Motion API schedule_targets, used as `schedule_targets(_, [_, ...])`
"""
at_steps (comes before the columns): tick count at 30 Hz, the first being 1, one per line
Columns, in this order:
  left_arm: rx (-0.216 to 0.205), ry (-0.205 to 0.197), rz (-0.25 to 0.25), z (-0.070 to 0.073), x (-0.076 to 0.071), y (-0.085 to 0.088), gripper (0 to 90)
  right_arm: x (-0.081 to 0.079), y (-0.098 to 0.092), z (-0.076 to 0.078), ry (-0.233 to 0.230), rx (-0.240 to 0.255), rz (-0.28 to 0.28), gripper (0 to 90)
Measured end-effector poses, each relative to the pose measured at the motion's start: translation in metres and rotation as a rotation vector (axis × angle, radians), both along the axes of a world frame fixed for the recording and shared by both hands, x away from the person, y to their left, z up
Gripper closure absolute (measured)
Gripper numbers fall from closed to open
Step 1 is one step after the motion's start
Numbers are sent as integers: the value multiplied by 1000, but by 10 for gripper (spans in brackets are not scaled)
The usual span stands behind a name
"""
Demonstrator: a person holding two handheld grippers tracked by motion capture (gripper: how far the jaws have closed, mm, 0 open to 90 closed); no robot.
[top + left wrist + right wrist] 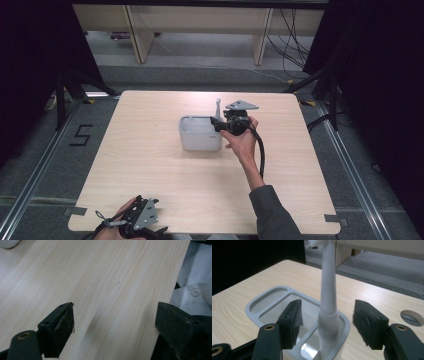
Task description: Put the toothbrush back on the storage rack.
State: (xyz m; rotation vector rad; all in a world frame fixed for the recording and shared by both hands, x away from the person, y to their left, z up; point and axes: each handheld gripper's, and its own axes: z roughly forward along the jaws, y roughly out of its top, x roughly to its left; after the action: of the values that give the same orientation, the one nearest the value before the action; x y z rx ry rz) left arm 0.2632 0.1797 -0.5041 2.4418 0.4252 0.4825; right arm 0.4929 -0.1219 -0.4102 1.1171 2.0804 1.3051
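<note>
Pale wood surface (150,165) seen from the high view, with a grey compartmented holder (200,133) near its middle and a grey toothbrush-like handle (217,107) rising upright from the holder's right end. Right claw (216,123) held level at that same end, just beside the handle, in a hand (242,140) reaching in from the lower right. Left claw (150,231) low at the near left edge, well apart from the holder.

Left gripper view: black jaws spread wide over bare wood grain (105,285), nothing between them, white buttoned cloth (195,290) past the edge.

Right gripper view: handle (328,315) standing upright in the nearest compartment of the holder (269,296), between the two pads (293,315) yet touching neither. Jaws parted, a clear gap on each side, no grip on anything. Round hole (412,317) in the surface at far right.
</note>
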Motion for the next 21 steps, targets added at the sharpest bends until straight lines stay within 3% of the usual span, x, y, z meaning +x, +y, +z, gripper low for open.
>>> schedule_targets(3, [2, 1, -1, 0, 0, 0, 153, -4, -2, 2, 2, 12, 4, 396])
schedule_targets(4, [2, 0, 1, 0, 0, 0, 153, -3, -3, 2, -21, 5, 25, 394])
schedule_targets(5, [2, 0, 3, 0, 0, 0, 153, -7, -2, 2, 11, 27, 4, 392])
schedule_targets(6, [1, 1, 1, 0, 0, 0, 153, -7, -4, 3, -16, 3, 13, 392])
schedule_targets(7, [3, 1, 2, 0, 0, 0, 153, -9, -4, 3, -5, 24, 5, 392])
schedule_targets(21, [1, 1, 2, 0, 0, 0, 153, -26, -18, 2, -24, 46, 24, 384])
